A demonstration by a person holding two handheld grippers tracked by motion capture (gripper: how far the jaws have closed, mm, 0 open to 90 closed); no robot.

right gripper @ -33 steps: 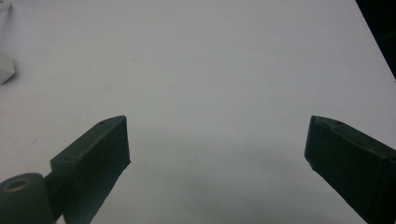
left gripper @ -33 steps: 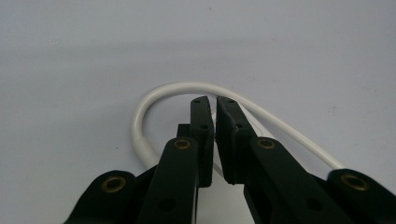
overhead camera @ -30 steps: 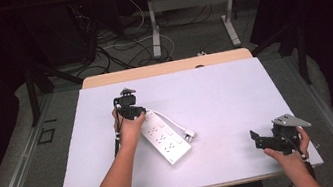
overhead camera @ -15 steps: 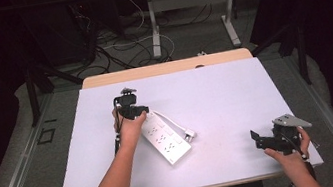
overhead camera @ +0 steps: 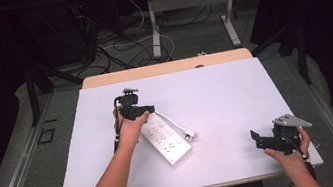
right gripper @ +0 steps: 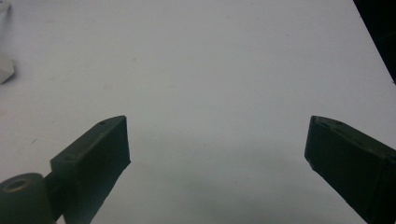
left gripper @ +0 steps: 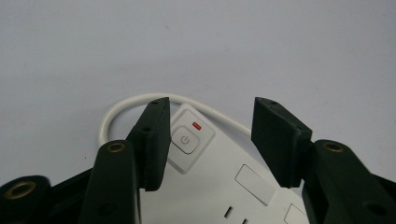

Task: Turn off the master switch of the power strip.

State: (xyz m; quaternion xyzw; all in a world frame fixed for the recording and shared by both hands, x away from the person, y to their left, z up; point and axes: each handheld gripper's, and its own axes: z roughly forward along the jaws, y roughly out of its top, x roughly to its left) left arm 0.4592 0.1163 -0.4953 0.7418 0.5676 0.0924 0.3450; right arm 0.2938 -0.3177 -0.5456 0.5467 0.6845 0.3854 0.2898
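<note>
Hovering gripper (left gripper: 208,135), power strip (left gripper: 233,186) end.

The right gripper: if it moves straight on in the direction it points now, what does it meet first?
Probably nothing soon. The right gripper has open fingers and points across bare white table; the way looks free. The power strip lies off to one side, so I judge it would miss it, though depth is unclear.

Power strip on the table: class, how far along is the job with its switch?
Looks done: the red light beside the power button of the power strip is lit. In hand: the left tool, jaws just opening, straddles that button. Left: drawing it away. The right tool waits open, apart.
</note>
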